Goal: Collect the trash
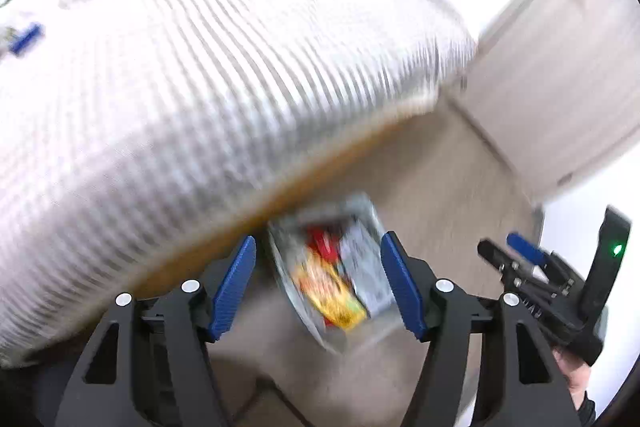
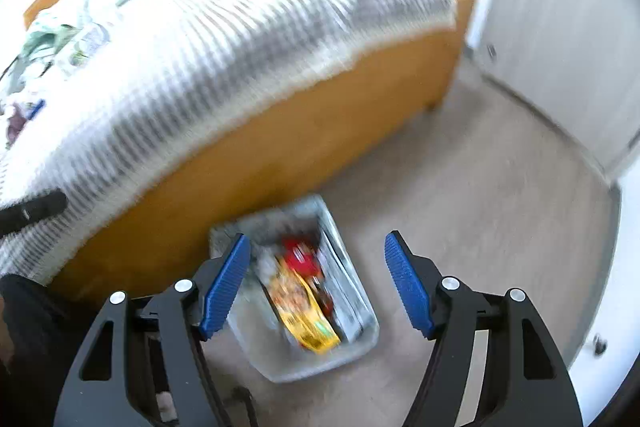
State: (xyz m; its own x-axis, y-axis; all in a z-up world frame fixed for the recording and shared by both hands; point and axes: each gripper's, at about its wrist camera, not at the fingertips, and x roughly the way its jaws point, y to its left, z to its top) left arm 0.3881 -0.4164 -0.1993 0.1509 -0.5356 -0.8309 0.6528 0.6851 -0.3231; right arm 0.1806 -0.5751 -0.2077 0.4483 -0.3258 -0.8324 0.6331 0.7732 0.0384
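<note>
A clear plastic bin (image 2: 360, 339) stands on the floor against the bed's wooden side. It holds trash: a yellow packet (image 2: 308, 315), a red packet (image 2: 302, 257) and grey paper (image 2: 344, 291). The bin also shows in the left wrist view (image 1: 288, 279), blurred. My left gripper (image 1: 320, 285) is open and empty above the bin. My right gripper (image 2: 318, 285) is open and empty above the bin; it also shows at the right edge of the left wrist view (image 1: 516, 255). Loose litter (image 2: 48, 55) lies at the far left of the bed.
A bed with a striped white cover (image 2: 208, 67) and an orange wooden frame (image 2: 280, 147) fills the left and middle. A beige carpet floor (image 2: 480, 207) lies to the right. White cupboard doors (image 2: 560, 27) stand at the far right. A small blue item (image 1: 26, 39) lies on the bed.
</note>
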